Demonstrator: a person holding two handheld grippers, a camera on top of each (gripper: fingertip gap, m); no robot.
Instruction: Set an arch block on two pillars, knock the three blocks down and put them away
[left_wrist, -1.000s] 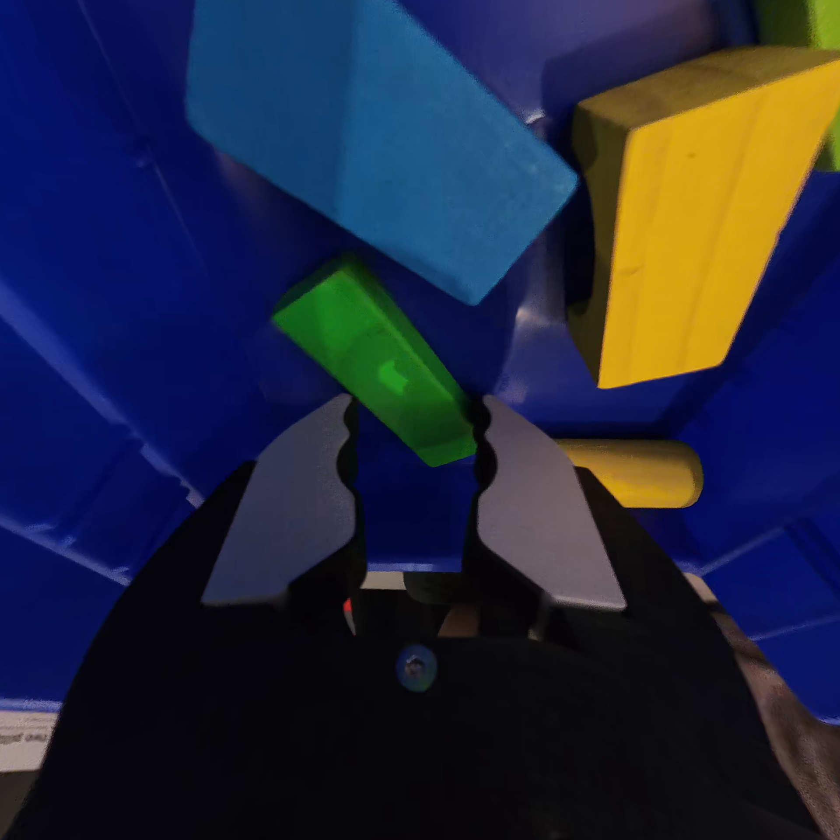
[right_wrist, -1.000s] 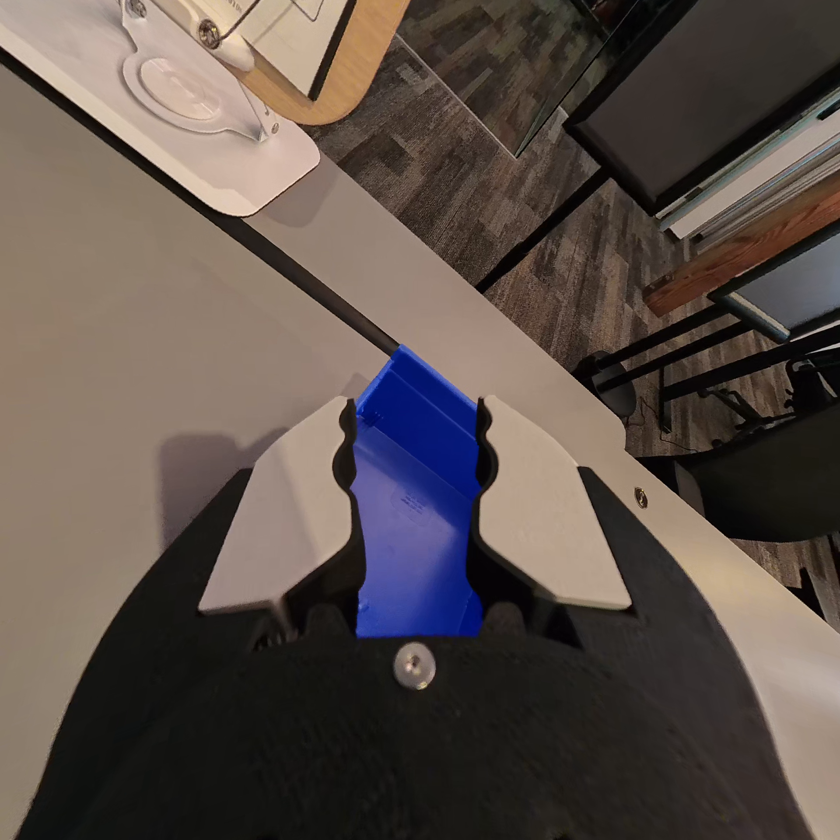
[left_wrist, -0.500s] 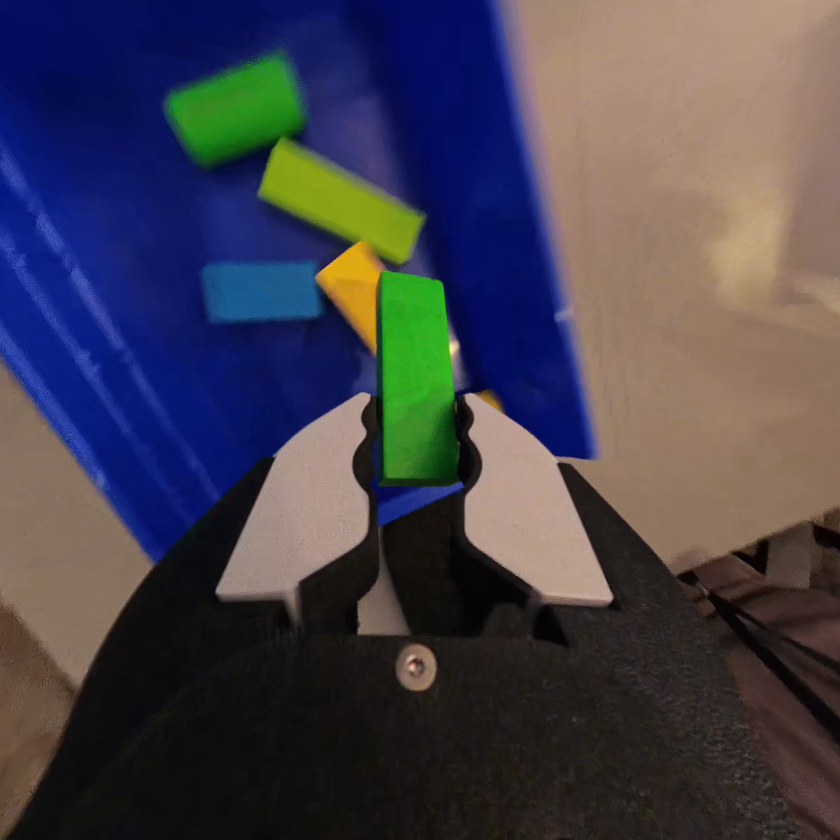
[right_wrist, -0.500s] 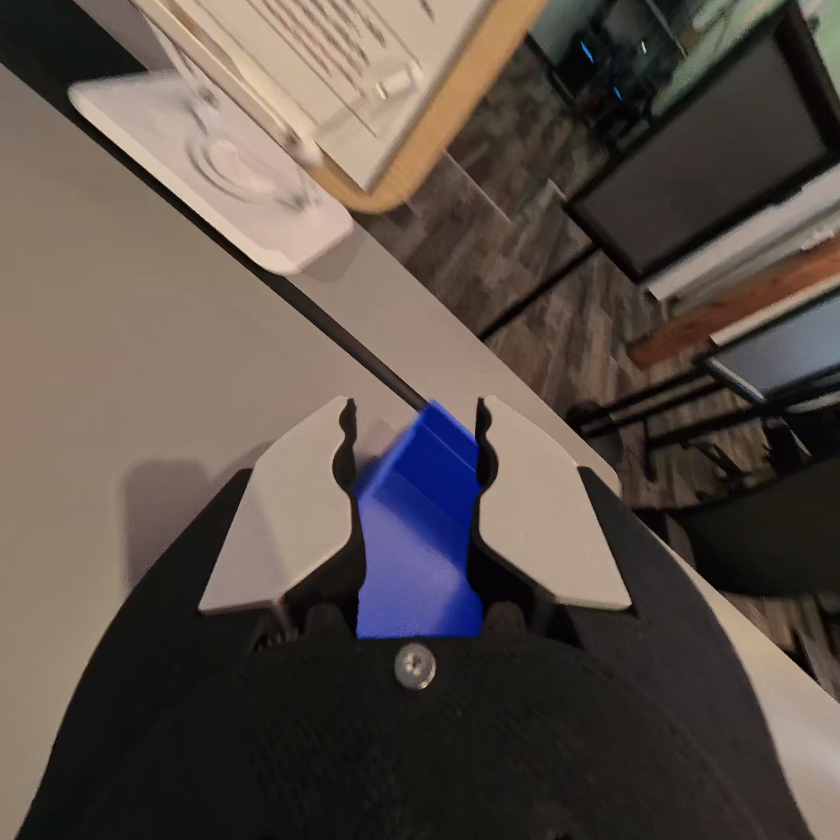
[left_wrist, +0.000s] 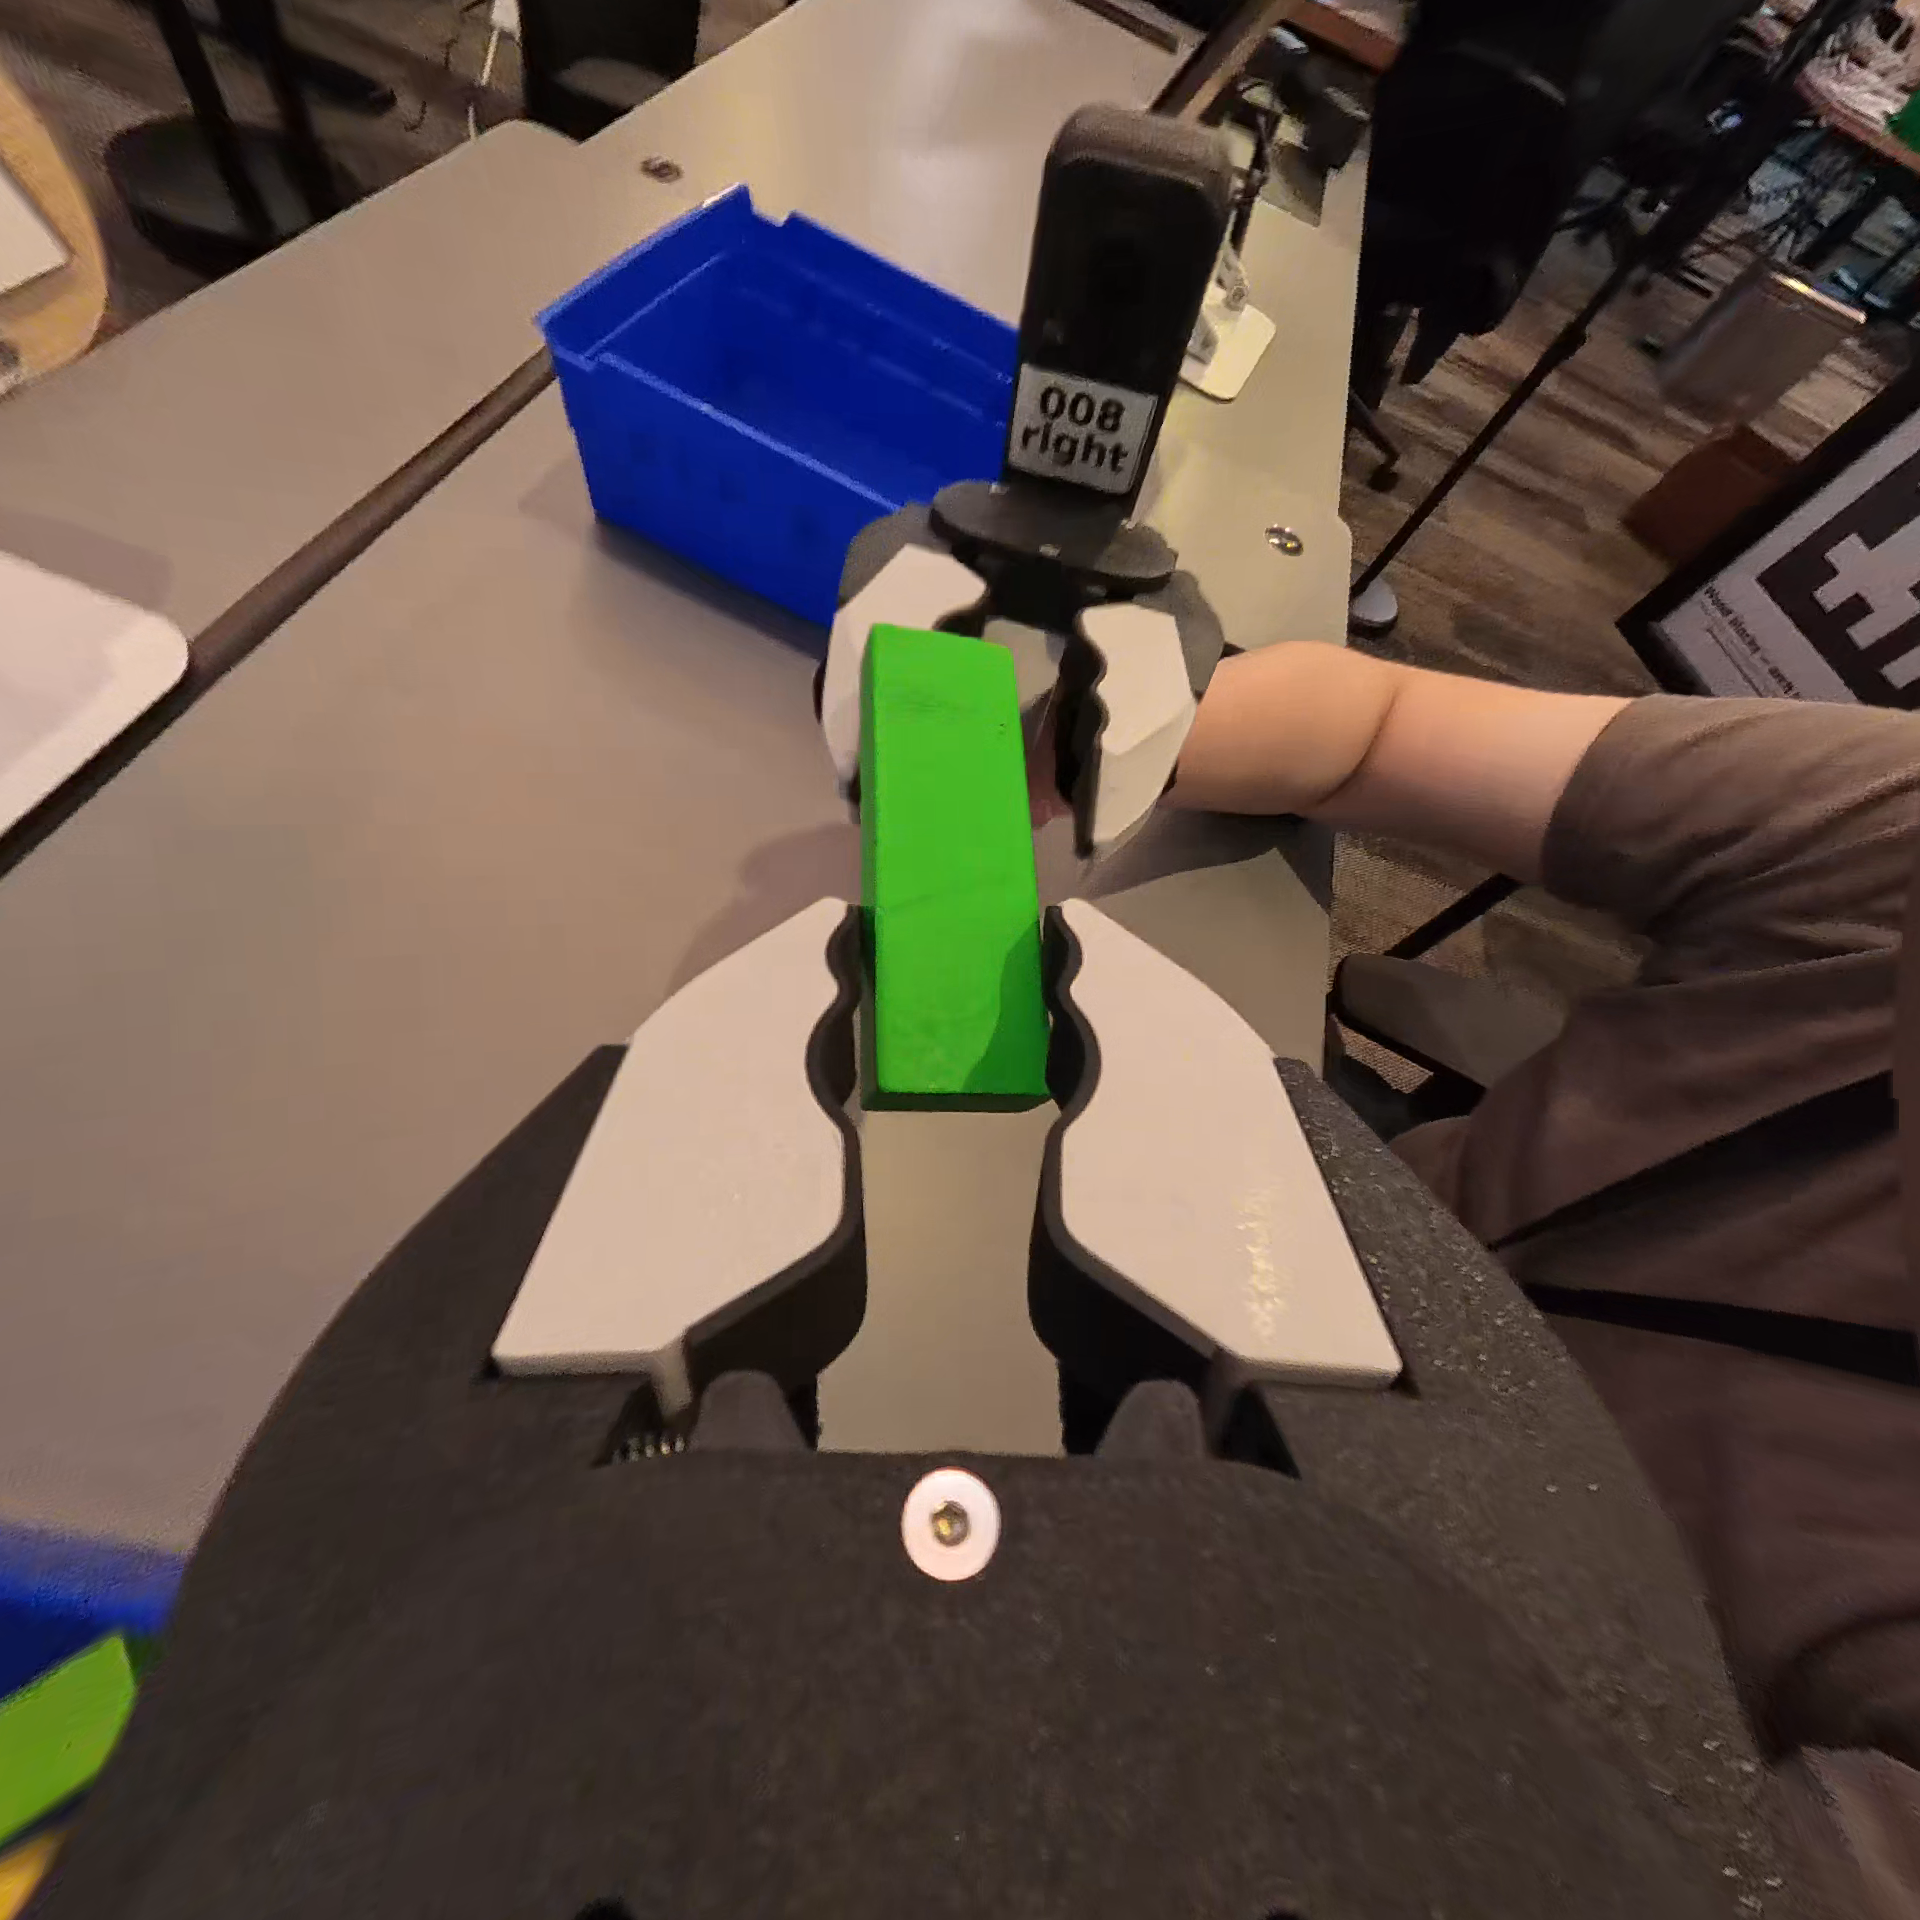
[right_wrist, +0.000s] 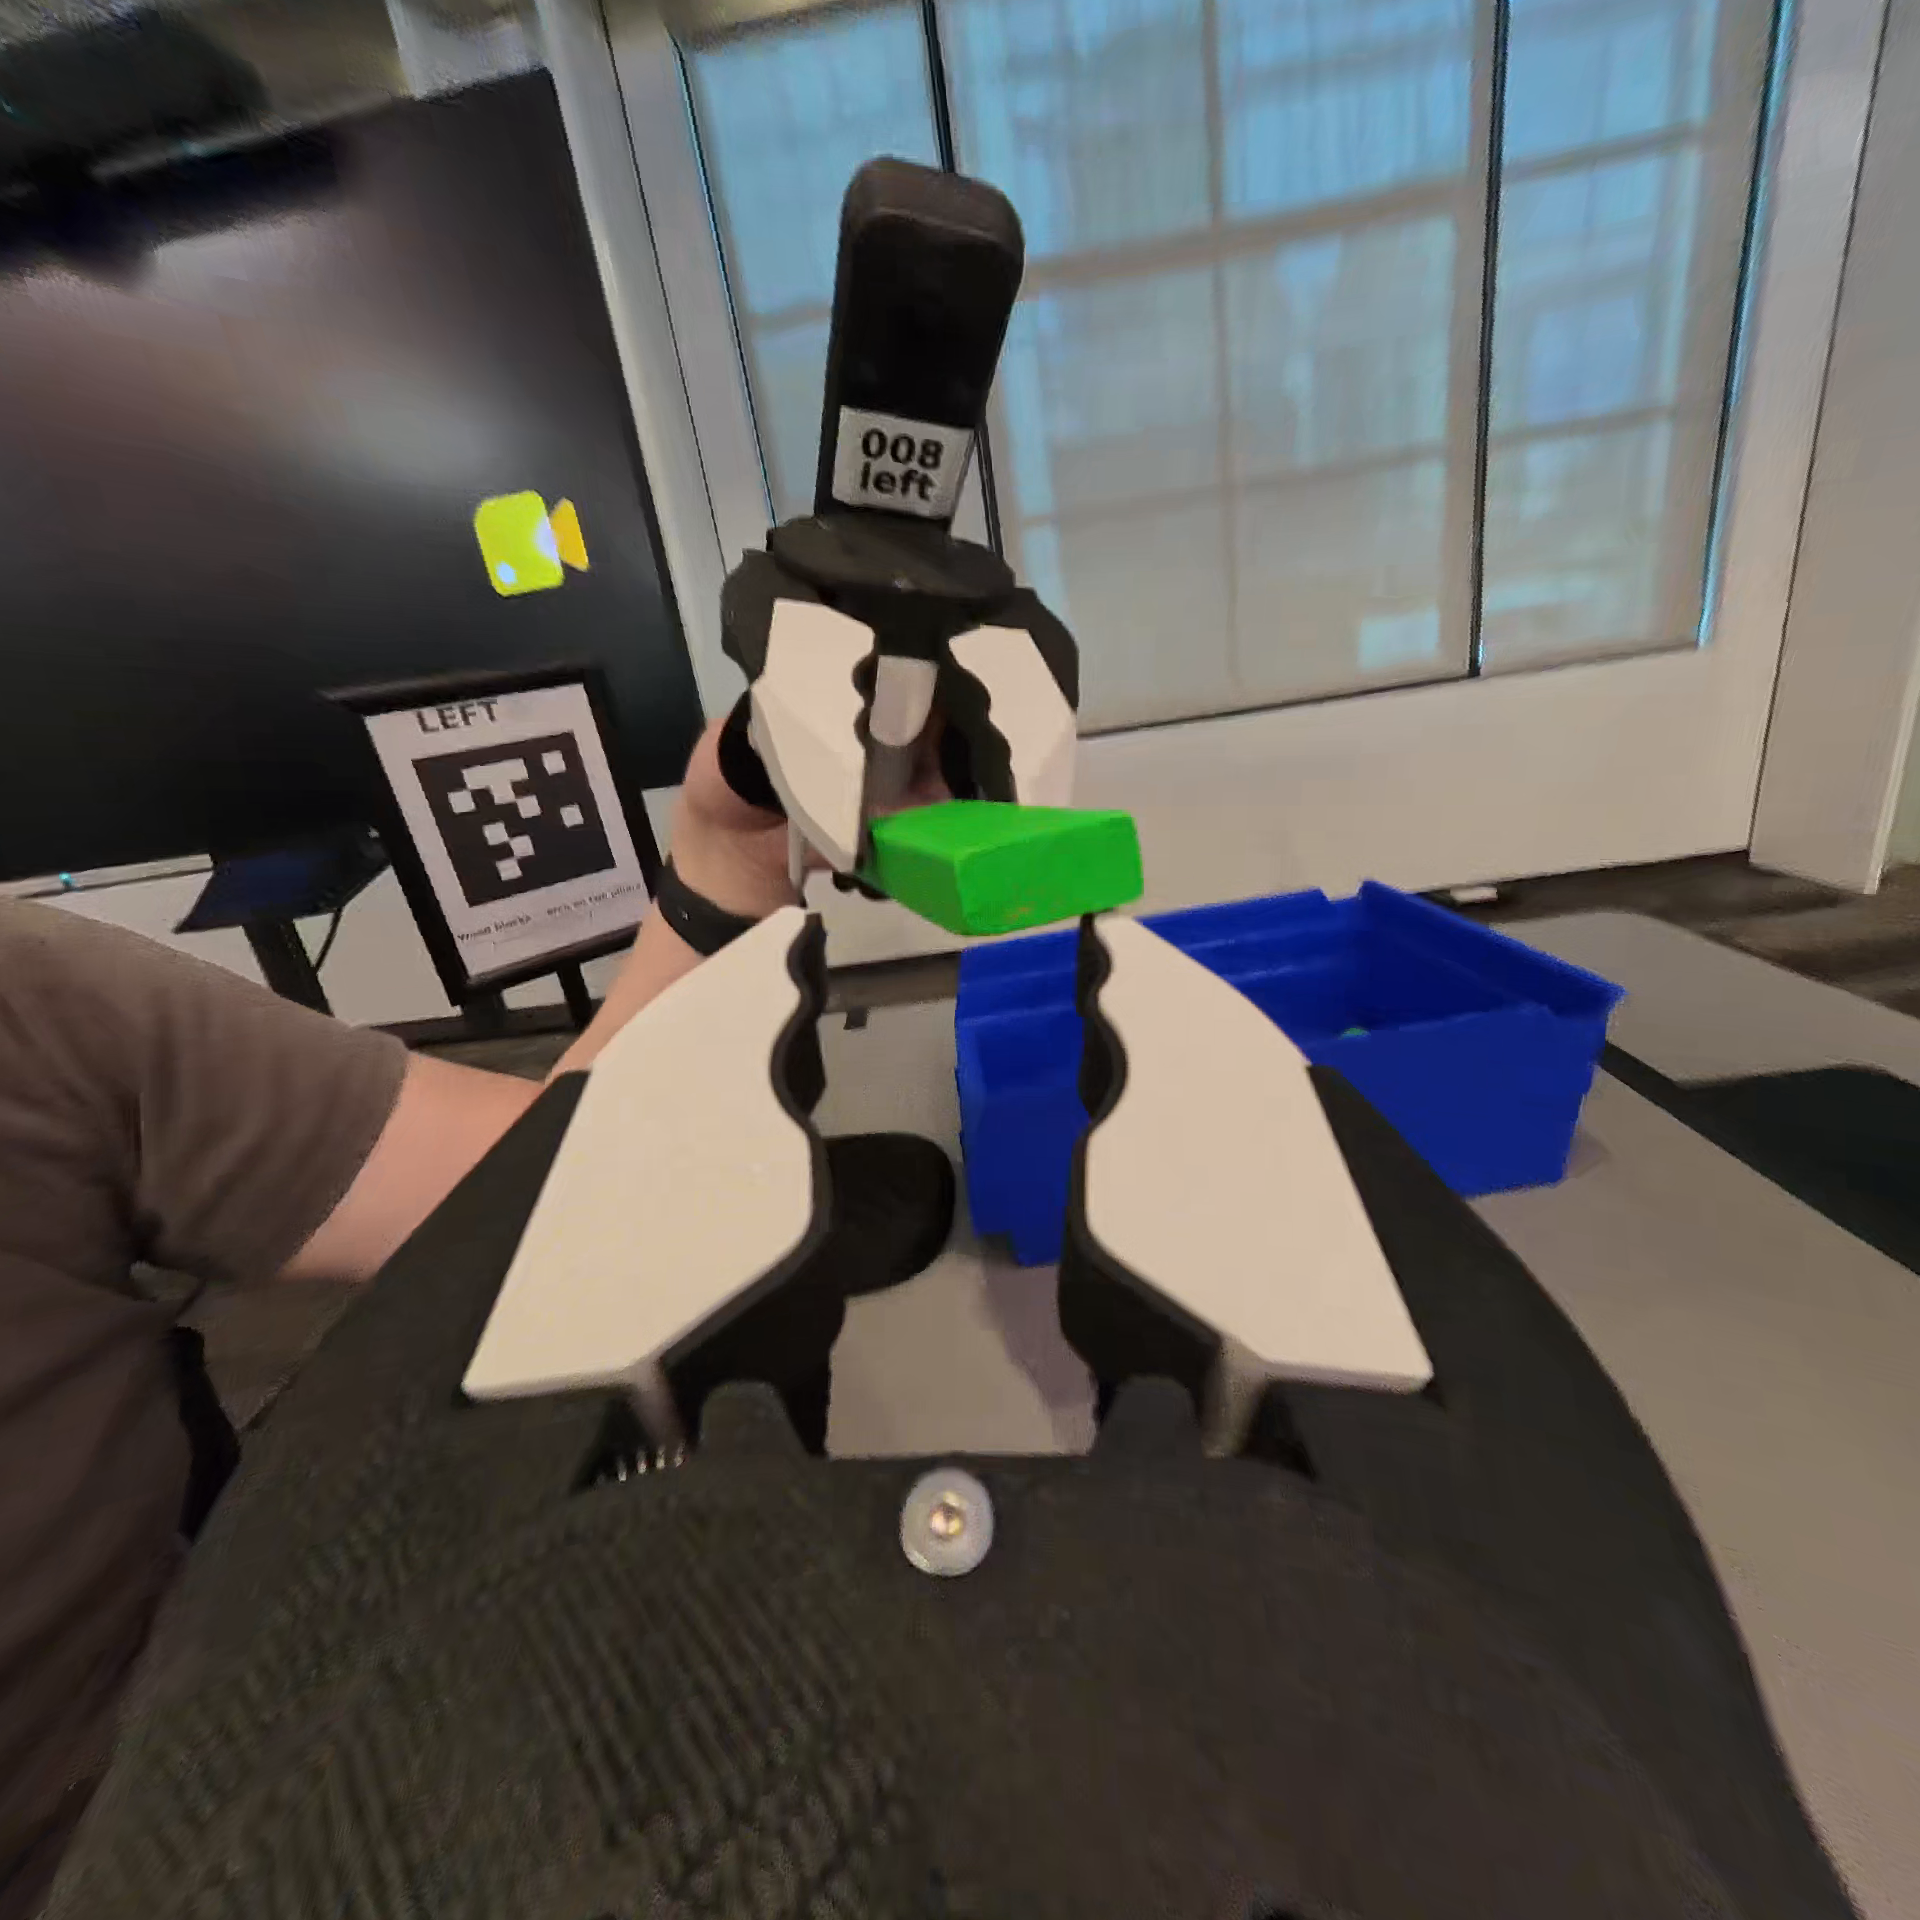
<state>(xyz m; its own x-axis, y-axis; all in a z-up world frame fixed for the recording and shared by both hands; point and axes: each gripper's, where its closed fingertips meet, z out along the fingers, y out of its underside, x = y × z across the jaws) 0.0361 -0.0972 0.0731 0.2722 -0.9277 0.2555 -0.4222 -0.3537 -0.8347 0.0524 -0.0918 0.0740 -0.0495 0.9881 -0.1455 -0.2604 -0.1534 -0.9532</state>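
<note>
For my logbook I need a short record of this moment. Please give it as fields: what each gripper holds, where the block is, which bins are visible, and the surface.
left gripper: shut on the green block
right gripper: open, holds nothing
block position: in the air above the grey table, sticking forward from the left fingers toward the right gripper
near bin: blue bin on the table beyond the block in the right wrist view, something green inside
far bin: second blue bin behind the right gripper in the left wrist view
grippers: facing each other

At 7 o'clock in the left wrist view, a blue bin (left_wrist: 73, 1590) and green block (left_wrist: 57, 1745) are cut off and blurred; the green pillar (left_wrist: 951, 883) hides part of the right gripper (left_wrist: 1023, 727).
</note>
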